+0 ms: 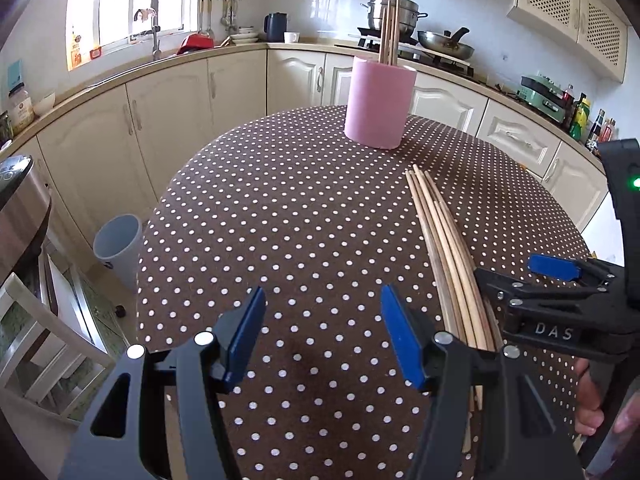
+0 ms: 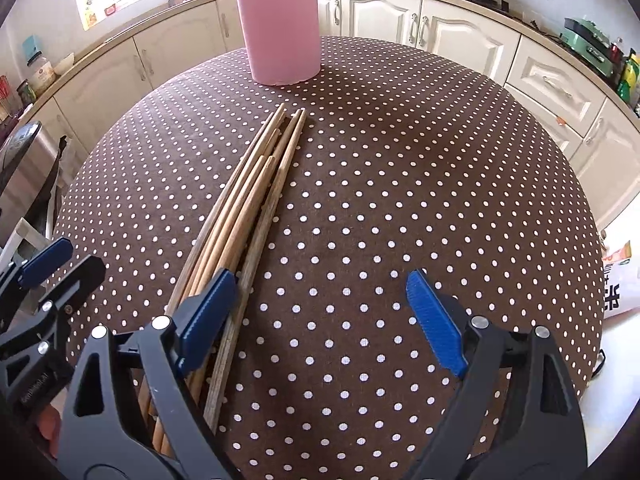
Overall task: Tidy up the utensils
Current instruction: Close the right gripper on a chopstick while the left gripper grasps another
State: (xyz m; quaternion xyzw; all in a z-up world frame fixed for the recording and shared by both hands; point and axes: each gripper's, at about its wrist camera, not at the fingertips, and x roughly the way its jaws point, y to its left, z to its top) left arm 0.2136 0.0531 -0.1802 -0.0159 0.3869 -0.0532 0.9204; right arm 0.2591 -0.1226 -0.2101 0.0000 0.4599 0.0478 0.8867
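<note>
A bundle of several wooden chopsticks lies on the brown polka-dot tablecloth. Farther back stands a pink cylindrical holder with a few chopsticks upright in it. My left gripper is open over bare cloth, left of the bundle, with nothing between its fingers. My right gripper is open wide; its left finger sits over the bundle's near ends, and only cloth lies between the pads. The left gripper shows at the right wrist view's left edge.
Cream kitchen cabinets and a counter curve behind the table, with a stove and pots at the back. A grey bin stands on the floor at left, near a steel appliance and a white chair. A printed bag lies off the table's right edge.
</note>
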